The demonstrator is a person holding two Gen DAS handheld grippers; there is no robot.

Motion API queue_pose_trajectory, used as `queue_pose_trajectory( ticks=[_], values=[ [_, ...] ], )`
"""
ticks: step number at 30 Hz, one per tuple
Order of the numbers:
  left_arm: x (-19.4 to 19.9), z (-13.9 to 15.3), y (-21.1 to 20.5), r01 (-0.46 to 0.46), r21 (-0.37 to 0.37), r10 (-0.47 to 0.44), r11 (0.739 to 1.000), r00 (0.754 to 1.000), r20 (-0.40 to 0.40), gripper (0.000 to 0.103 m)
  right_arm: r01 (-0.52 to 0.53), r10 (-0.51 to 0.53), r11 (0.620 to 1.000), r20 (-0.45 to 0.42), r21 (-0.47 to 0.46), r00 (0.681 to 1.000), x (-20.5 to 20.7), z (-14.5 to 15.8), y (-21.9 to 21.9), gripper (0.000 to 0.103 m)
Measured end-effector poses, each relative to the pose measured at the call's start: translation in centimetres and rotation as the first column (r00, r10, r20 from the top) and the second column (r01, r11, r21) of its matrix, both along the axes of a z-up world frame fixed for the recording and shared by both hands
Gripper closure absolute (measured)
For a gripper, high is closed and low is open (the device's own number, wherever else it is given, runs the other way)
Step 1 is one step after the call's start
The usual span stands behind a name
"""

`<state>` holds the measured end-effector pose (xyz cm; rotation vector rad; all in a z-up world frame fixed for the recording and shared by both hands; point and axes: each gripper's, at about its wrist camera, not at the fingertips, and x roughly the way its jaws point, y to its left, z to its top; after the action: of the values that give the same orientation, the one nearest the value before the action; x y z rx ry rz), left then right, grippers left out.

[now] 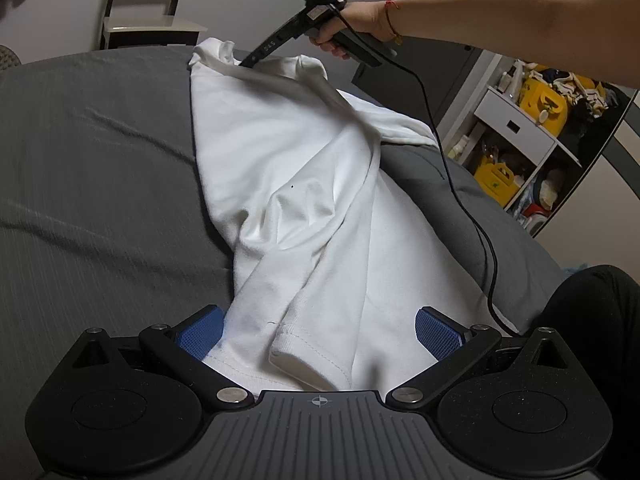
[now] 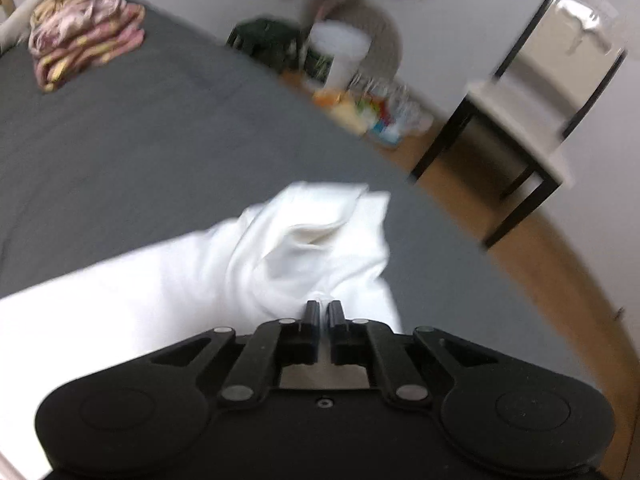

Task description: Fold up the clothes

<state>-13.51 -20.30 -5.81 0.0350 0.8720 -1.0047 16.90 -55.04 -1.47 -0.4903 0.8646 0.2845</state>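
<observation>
A white T-shirt (image 1: 304, 208) lies crumpled on a grey bed (image 1: 100, 168), with a sleeve hem close to the camera. My left gripper (image 1: 318, 334) is open, its blue pads (image 1: 200, 330) spread to either side of the sleeve and near edge of the shirt. At the shirt's far end my right gripper (image 1: 246, 62), held by a hand, pinches the fabric and lifts a ridge of cloth. In the blurred right wrist view, my right gripper (image 2: 324, 306) is shut on the white T-shirt (image 2: 248, 264), whose bunched cloth spreads ahead over the grey bed (image 2: 140, 140).
A black cable (image 1: 468, 208) trails from the right gripper across the shirt's right side. A folded pile of patterned clothes (image 2: 80, 28) sits on the far corner of the bed. A chair (image 2: 532, 92), floor clutter (image 2: 372, 112) and a shelf unit (image 1: 532, 140) stand beyond the bed edges.
</observation>
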Motion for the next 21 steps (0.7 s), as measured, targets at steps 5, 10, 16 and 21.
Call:
queue_pose_trajectory(
  ticks=[5,10,16,21],
  values=[
    [0.1,-0.1,0.1,0.0,-0.001,0.0,1.0,1.0,0.001,0.0,0.105,-0.108,0.994,0.151,0.025,0.983,-0.6,0.7,-1.6,0.098],
    [0.1,-0.1,0.2,-0.001,0.0,0.001,1.0,1.0,-0.001,0.0,0.153,-0.143,0.987,0.16,-0.052,0.977,-0.2,-1.1,-1.3,0.098],
    [0.1,-0.1,0.3,-0.001,-0.002,0.001,1.0,1.0,-0.002,0.0,0.172,-0.128,0.975,0.271,-0.145,0.954,0.5,-2.9,0.7,0.099],
    [0.1,0.0,0.4,0.002,-0.021,-0.003,1.0,1.0,-0.005,0.0,0.234,-0.215,0.966,0.163,-0.109,0.963,2.0,-4.1,0.4,0.096]
  ],
)
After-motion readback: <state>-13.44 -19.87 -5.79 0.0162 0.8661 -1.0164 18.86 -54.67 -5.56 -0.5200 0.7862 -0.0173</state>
